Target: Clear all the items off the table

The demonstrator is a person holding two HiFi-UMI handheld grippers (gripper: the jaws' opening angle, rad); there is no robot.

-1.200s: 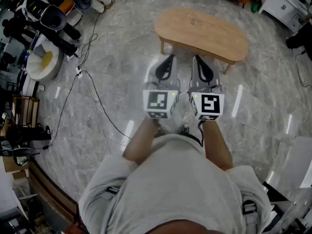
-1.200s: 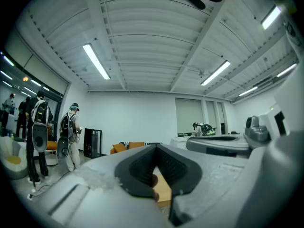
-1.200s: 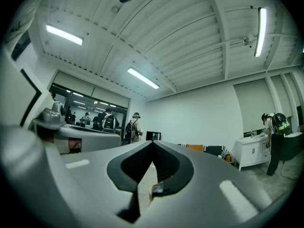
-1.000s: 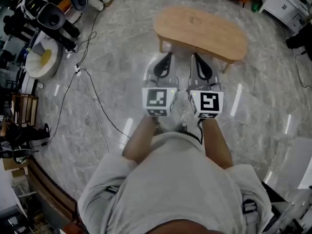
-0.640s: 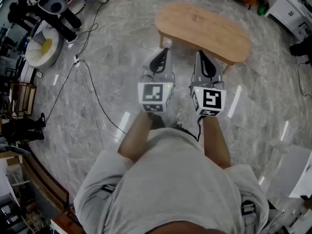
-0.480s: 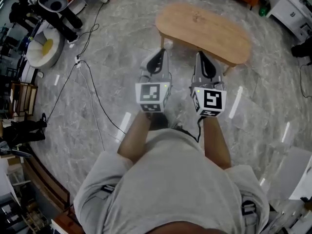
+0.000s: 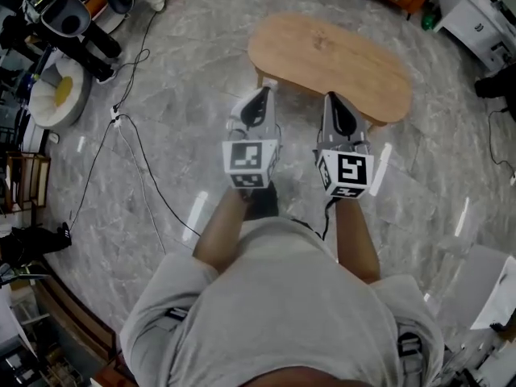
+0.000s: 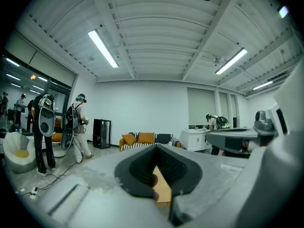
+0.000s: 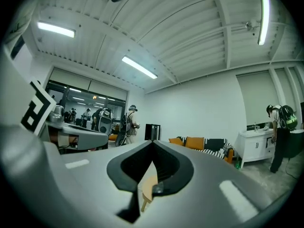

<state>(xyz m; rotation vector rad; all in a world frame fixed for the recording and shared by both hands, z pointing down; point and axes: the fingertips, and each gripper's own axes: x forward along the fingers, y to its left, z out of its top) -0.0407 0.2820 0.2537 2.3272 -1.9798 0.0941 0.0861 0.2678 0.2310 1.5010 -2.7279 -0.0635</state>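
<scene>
Fingers of left gripper (image 7: 263,93) and right gripper (image 7: 331,99) pressed together, empty; oval light-wood tabletop (image 7: 347,61) beyond them bare: clearing seems done, nothing left to grasp.

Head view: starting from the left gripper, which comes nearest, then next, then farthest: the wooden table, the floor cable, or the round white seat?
1. Wooden table, just ahead of the left gripper.
2. Floor cable, off to its left.
3. Round white seat, far left, beyond the cable.
</scene>
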